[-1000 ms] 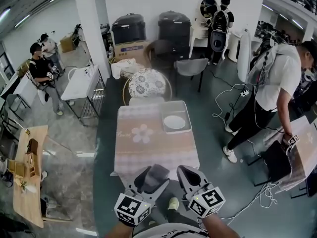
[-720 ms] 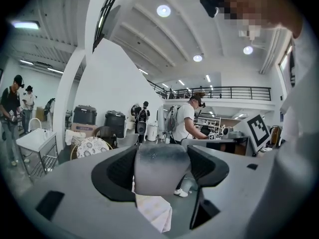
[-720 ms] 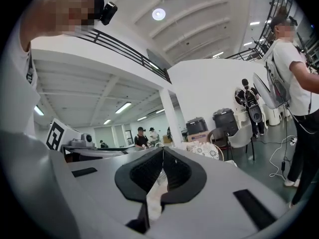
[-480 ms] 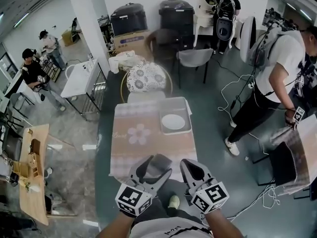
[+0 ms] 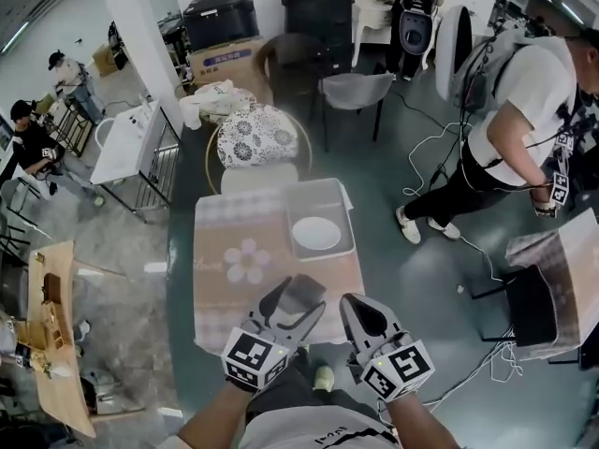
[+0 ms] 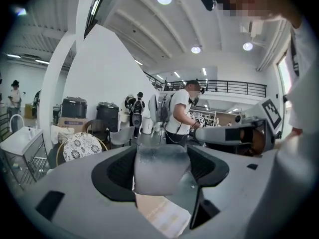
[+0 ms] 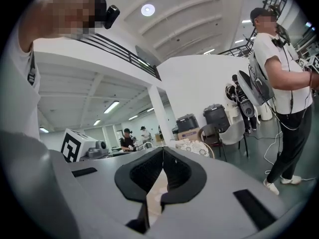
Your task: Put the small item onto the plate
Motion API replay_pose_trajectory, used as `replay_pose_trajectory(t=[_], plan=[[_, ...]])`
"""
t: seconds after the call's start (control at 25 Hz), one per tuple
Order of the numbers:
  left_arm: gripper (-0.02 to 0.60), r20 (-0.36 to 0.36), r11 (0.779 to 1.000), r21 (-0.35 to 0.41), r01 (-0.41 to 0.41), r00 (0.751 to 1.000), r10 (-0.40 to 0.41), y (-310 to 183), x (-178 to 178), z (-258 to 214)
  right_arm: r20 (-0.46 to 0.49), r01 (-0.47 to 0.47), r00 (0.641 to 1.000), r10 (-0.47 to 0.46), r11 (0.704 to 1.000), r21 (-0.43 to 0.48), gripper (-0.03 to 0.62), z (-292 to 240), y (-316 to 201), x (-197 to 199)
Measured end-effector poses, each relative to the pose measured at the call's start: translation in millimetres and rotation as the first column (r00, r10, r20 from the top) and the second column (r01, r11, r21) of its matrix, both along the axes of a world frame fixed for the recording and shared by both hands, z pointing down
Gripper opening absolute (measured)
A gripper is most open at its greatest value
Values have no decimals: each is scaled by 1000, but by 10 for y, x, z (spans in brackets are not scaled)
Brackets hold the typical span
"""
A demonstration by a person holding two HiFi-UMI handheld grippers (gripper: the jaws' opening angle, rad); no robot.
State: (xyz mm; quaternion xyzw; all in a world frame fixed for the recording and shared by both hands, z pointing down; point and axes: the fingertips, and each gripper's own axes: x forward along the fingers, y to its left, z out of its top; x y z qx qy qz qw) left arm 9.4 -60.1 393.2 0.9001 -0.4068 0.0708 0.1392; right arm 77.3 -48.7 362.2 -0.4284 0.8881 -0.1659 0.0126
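While people (image 5: pixel 519 101) stand nearby, table's (image 5: pixel 229 293) tray (image 5: pixel 316 187) holds plate (image 5: pixel 316 234).

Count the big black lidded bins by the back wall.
2: the left bin behind the cardboard box, the right bin beside it, near the brown chair. None seems hidden.

The left hand-held gripper (image 6: pixel 162 172) grips a small grey item (image 6: pixel 159 159).

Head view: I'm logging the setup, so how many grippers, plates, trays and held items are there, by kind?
Grey two-jaw grippers: 2, the left gripper and the right gripper
White round plate: 1
Pale rectangular tray: 1
Small grey block, clamped by the left gripper: 1
Total: 5
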Motion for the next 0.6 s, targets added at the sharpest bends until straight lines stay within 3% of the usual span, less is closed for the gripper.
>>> replay_pose_trajectory(t=[0.6], plan=[[316, 65, 992, -91, -92, 993, 99, -1512, -26, 1373, 0, -97, 995, 98, 989, -112, 14, 1084, -1359, -156]])
